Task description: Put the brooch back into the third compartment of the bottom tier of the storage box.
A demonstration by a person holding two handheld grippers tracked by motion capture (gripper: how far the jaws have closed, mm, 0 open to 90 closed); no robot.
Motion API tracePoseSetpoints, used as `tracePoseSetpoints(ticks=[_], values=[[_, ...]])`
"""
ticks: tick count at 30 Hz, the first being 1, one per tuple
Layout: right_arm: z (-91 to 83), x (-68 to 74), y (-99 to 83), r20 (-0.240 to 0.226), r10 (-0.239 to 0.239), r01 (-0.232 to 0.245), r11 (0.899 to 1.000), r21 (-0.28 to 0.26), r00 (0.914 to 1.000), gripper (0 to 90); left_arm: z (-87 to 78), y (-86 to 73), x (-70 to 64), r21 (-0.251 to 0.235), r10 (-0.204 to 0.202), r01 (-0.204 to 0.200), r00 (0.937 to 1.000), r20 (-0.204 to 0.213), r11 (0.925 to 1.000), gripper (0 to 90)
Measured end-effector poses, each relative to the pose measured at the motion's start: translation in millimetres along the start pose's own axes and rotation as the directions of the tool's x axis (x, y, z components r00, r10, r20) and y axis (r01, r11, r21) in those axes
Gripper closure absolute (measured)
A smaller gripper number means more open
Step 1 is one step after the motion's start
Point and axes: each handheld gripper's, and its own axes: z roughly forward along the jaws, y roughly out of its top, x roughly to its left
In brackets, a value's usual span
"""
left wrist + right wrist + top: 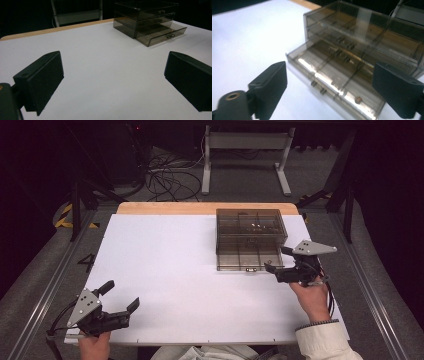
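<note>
Smoked-plastic drawers sat toward the far right of the white table [165,265]: a small translucent drawer unit [251,227] near the far edge, its bottom drawer [249,259] pulled out toward the person.

From the high view, the left gripper [121,296] was near the table's near left corner, held in the person's left hand [94,345], its jaws spread wide with nothing between them. The right gripper [278,260] was at the right front corner of the open drawer, held by the right hand [314,300] in a pale sleeve, and it too was released, jaws apart and holding nothing.

The left gripper view looked across bare white surface to the drawer unit [147,17] in the distance, well apart from its jaws, and showed the open drawer [162,35] with a small handle on its front.

The right gripper view brought out what the high view could not: the drawer [337,82] was divided into compartments, and a small round brownish object [358,99] lay in the compartment nearest the right jaw; what it was could not be told. Two small knobs showed on the drawer front, and others on the shut drawers above.
</note>
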Motion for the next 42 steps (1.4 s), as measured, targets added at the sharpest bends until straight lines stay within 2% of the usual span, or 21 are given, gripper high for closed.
tracePoseSetpoints(ticks=[2,8,14,17,24,29,34,36,38,40,42], values=[[-5.0,2.1,-6.7,-0.003,-0.017,0.017,1.0,-0.001,0.9999,11.0,0.5,0.1,-0.6,0.001,0.003,-0.003,1.0,0.0,1.0,3.1],[-17.9,6.5,-26.1,-0.02,-0.016,0.015,0.999,-0.041,0.9997,8.7,2.2,0.7,-4.0,0.007,0.023,-0.023,0.9997,-0.004,0.9997,3.1],[-25.6,12.7,-44.4,-0.037,-0.048,0.046,0.998,-0.053,0.9982,8.3,3.3,0.3,-4.0,0.008,0.022,-0.022,0.9997,-0.005,0.9997,3.1],[-28.6,12.6,-54.6,-0.048,-0.049,0.045,0.997,-0.069,0.9977,7.7,3.4,0.2,-4.0,0.007,0.021,-0.021,0.9998,-0.004,0.9998,3.1],[-33.7,10.1,-74.9,-0.064,-0.006,0.002,0.997,-0.073,0.9979,4.1,5.3,0.0,-5.2,0.011,0.021,-0.021,0.9998,-0.004,0.9997,3.1],[-34.3,10.3,-89.1,-0.071,-0.007,0.002,0.998,-0.064,0.9974,0.9,6.9,-0.7,-5.9,0.013,0.026,-0.026,0.9996,-0.009,0.9996,3.1],[-35.0,12.1,-105.5,-0.108,0.025,-0.032,0.997,-0.063,0.9939,0.3,9.1,-1.3,-7.6,0.019,0.034,-0.034,0.9994,-0.002,0.9992,3.1],[-34.7,11.2,-110.0,-0.106,0.044,-0.05,0.997,-0.058,0.9933,0.3,10.2,-1.8,-8.4,0.025,0.036,-0.036,0.9994,0.002,0.999,3.1],[-32.1,8.3,-111.7,-0.097,0.083,-0.089,0.994,-0.06,0.9918,0.3,11.3,-2.0,-9.2,0.03,0.039,-0.039,0.9992,0.0,0.9988,3.1],[-28.3,5.3,-109.2,-0.069,0.115,-0.118,0.992,-0.044,0.991,0.0,12.2,-2.2,-9.7,0.032,0.042,-0.042,0.9991,0.002,0.9986,3.0],[-26.1,4.1,-106.8,-0.076,0.108,-0.113,0.992,-0.054,0.9912,0.0,12.6,-2.3,-9.8,0.033,0.038,-0.038,0.9993,0.003,0.9987,3.0]])
